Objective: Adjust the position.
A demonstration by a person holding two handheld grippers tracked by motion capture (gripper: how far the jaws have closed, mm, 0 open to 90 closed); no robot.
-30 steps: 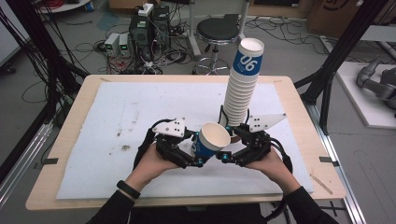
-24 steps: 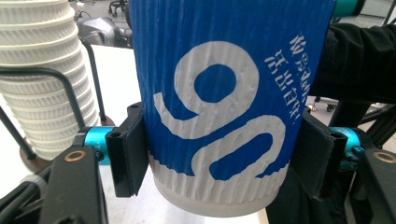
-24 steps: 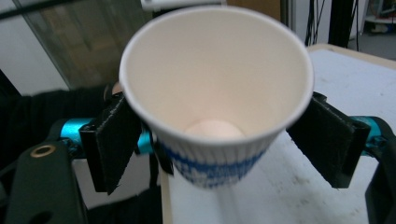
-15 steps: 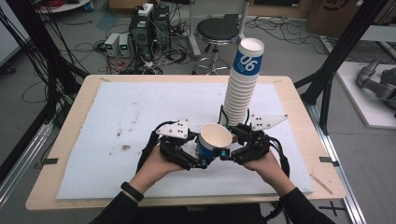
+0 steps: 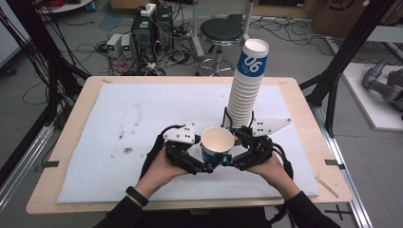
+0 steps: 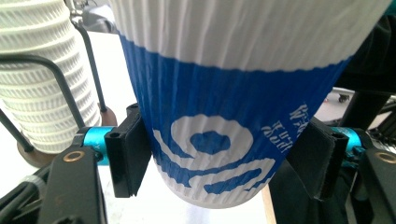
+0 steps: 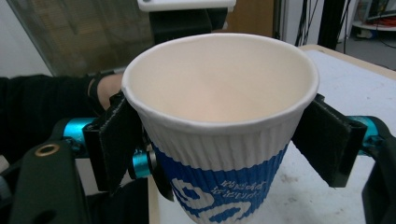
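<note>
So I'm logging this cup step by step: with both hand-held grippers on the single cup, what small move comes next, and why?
Probably ease the two apart along the cup's axis. The left hand-held gripper clamps the blue band of the paper cup low down, while the right hand-held gripper brackets it just under the rim; the tall stack stands right behind, so this looks like separating nested cups.
</note>
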